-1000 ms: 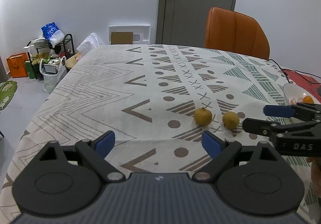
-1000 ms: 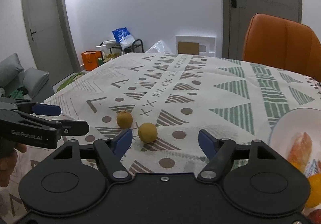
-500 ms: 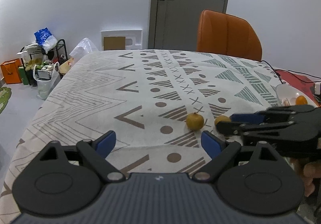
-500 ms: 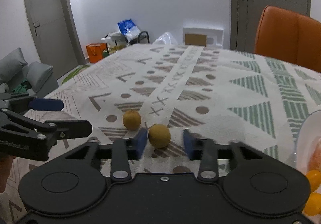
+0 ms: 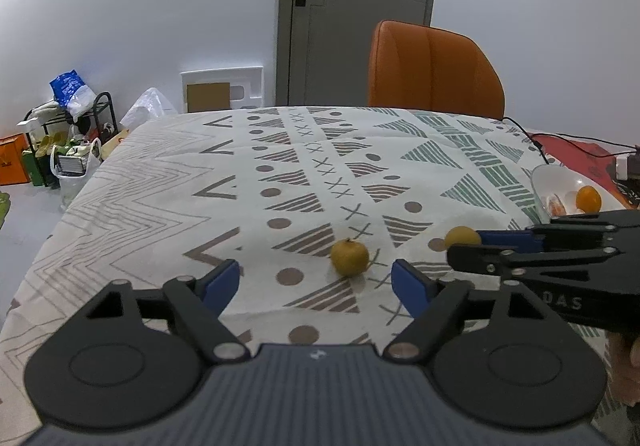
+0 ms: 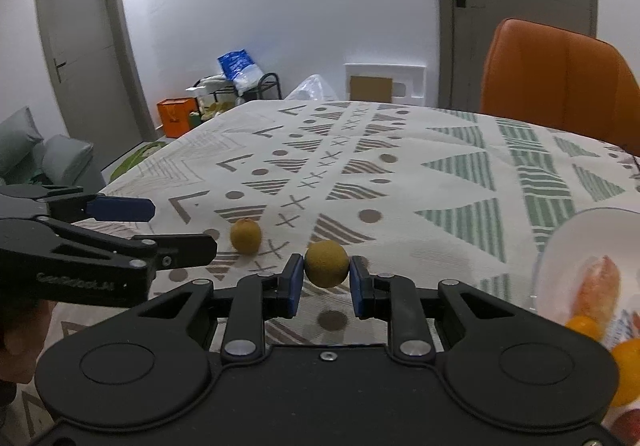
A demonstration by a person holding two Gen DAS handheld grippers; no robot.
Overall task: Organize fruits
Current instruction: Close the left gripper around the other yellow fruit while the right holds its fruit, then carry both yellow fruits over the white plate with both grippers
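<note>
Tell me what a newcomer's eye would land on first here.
The right hand-held gripper, shut on a small yellow fruit just over the patterned tablecloth. A second yellow fruit lies loose ahead of the open left hand-held gripper, and an orange chair stands behind the table.

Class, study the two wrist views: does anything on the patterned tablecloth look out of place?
Yes: one round brownish-yellow fruit lies loose on the cloth, apart from the white bowl holding other fruit. A second one sits clamped in the right gripper.
</note>
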